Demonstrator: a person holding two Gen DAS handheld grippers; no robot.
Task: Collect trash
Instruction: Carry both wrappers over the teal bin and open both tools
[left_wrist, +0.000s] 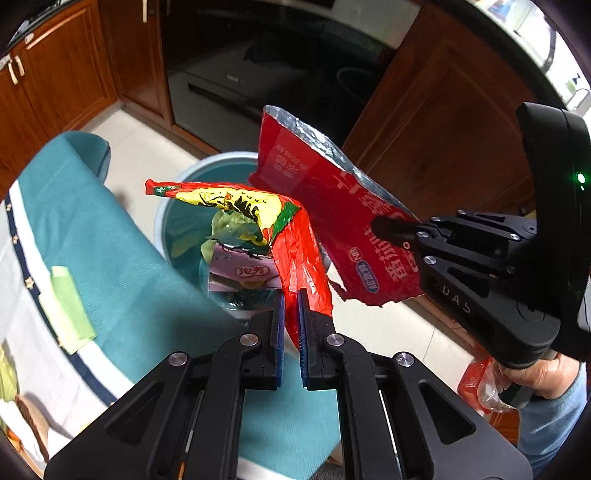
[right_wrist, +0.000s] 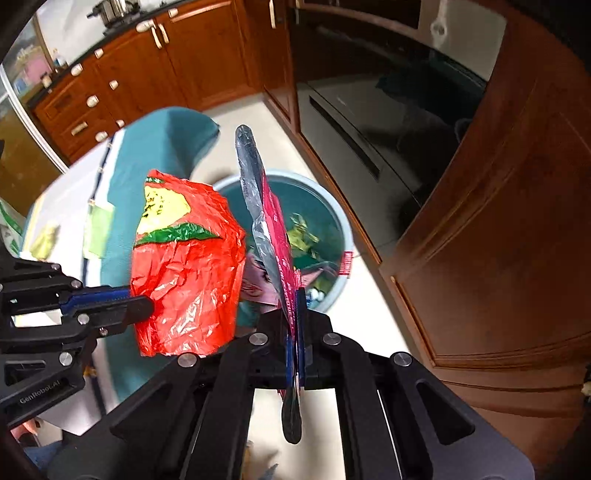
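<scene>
Red crinkled wrapper (left_wrist: 295, 236) with a yellow and green print, pinched at its lower edge between the blue pads of the left gripper (left_wrist: 290, 317); jaws nearly together, film between them. Wrapper hangs above the bin (left_wrist: 162, 221), its yellow tip out over the near rim.

Right gripper (right_wrist: 295, 332) clamped on a red foil packet (right_wrist: 275, 236), silver inside, torn along one edge. From the left wrist camera the packet (left_wrist: 332, 206) stands broad and tilted, just right of the wrapper and touching or overlapping it. It too is over the bin, toward its far-right side. Right gripper (left_wrist: 391, 230) reaches in from the right of the bin, a hand (left_wrist: 543, 373) on its handle.

Bin (right_wrist: 343, 225): round, pale grey-blue rim, teal inside, on pale floor tile. Holds a pink-and-white pack (left_wrist: 251, 273) and green scraps (left_wrist: 232, 229).

Left of the bin, a table under teal cloth (left_wrist: 110, 258), a green slip (left_wrist: 66, 310) lying on it. Behind the bin, a dark oven front (left_wrist: 229, 92) set in brown wood cabinets (left_wrist: 62, 70).
</scene>
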